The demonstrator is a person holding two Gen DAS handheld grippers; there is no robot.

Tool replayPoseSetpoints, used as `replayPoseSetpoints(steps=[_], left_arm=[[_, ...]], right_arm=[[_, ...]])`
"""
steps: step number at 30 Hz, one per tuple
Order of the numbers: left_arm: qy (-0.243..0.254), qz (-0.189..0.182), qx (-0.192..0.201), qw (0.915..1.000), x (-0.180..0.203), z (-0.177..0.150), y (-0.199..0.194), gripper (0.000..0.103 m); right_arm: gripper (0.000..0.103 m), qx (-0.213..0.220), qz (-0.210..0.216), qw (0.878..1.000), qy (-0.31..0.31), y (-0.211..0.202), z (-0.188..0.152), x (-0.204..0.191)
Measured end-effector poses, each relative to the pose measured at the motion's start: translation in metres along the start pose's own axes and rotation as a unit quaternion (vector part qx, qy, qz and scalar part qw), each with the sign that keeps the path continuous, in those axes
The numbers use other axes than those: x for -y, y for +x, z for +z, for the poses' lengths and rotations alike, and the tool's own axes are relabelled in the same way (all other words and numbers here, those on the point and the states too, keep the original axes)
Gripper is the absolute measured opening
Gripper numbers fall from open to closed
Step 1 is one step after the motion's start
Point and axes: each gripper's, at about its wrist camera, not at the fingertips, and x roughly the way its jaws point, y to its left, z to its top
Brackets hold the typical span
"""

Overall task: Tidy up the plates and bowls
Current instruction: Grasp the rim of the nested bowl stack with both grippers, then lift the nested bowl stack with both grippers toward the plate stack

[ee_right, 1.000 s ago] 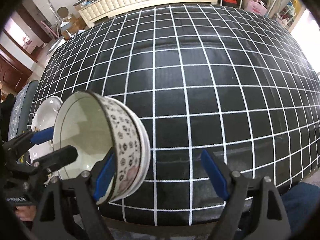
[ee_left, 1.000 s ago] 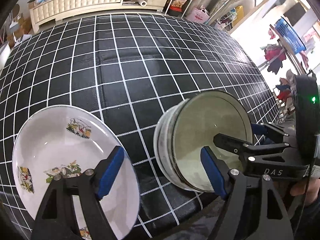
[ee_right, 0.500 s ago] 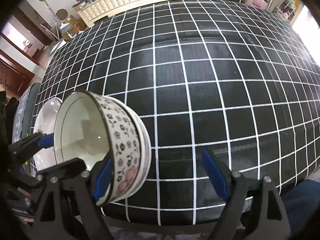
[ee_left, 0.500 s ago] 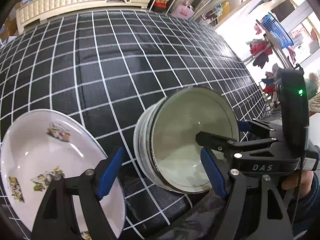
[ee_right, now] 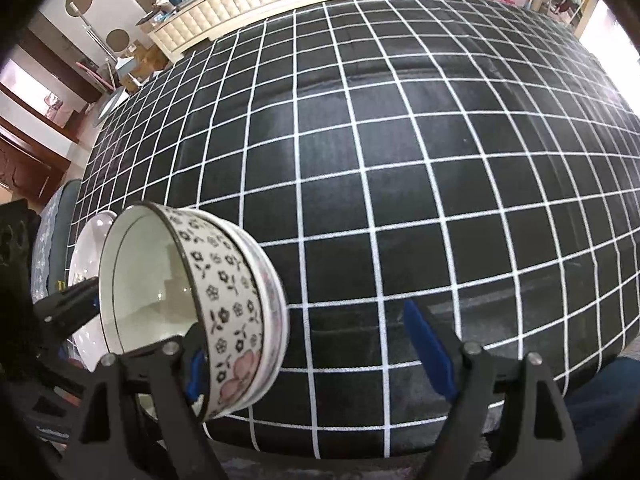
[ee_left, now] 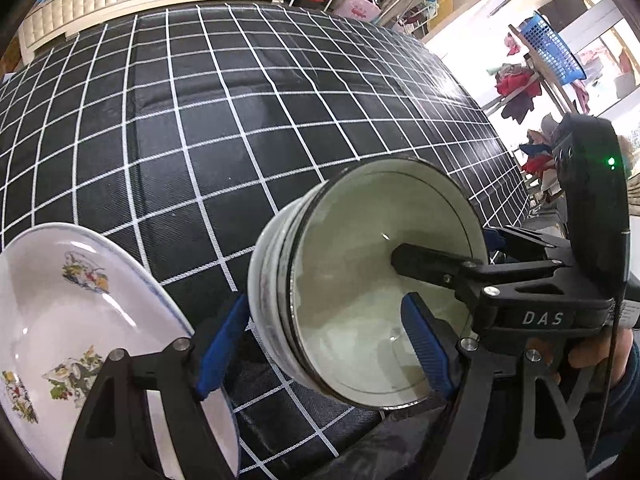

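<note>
OK, L gripper (ee_left: 326,344): jaws wide apart, clamping nothing. Its L pad sits just beside the outer wall of the bowl stack (ee_left: 360,280). Its R pad crosses in front of the stack's mouth; contact there can't be told.

R gripper (ee_right: 312,360): jaws also wide apart, no clamp. Its L finger reaches into the mouth of the stack, with the blue pad (ee_right: 194,364) against the inner wall near the rim. Its R finger is well clear, over bare cloth.

Bowl stack = 2 nested bowls tipped on their side at the near table edge, mouth toward the L gripper. Inner bowl has a black flower print, outer one a pink flower. Can't tell whether the lower rim rests on the tablecloth (ee_right: 400,160), which is black w/ a white grid.

Plate (ee_left: 80,320): white w/ floral decals, at the near L corner, partly behind my L gripper's L finger, apart from the bowls.

Writing: "DAS" in white on the R gripper body (ee_left: 538,318). Green LED (ee_left: 611,161) lit on its mount.
</note>
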Motion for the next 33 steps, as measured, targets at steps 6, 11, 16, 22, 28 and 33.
replayPoseSetpoints(steps=[6,11,16,22,28,33], left_arm=[[-0.001,0.004,-0.006,1.0000,0.001,-0.001,0.002,0.075],[-0.008,0.006,-0.006,0.9999,-0.001,-0.001,0.000,0.072],[-0.012,0.015,-0.010,0.9998,-0.002,0.000,0.000,0.069],[-0.020,0.034,-0.011,0.9991,0.001,0.003,0.001,0.063],[-0.021,0.068,-0.014,0.9973,0.011,0.007,0.004,0.060],[-0.028,0.070,-0.011,0.9971,0.018,0.009,0.003,0.060]], right_arm=[[0.086,-0.026,0.046,0.998,0.023,0.015,0.001,0.007],[0.086,-0.038,0.069,0.997,0.027,0.016,0.001,0.011],[0.067,-0.058,0.112,0.991,0.050,0.016,-0.001,0.019],[0.048,-0.049,0.124,0.989,0.058,0.010,0.001,0.005],[0.047,-0.049,0.107,0.988,0.095,0.009,0.002,-0.001],[0.047,-0.047,0.098,0.989,0.103,0.008,0.001,-0.003]])
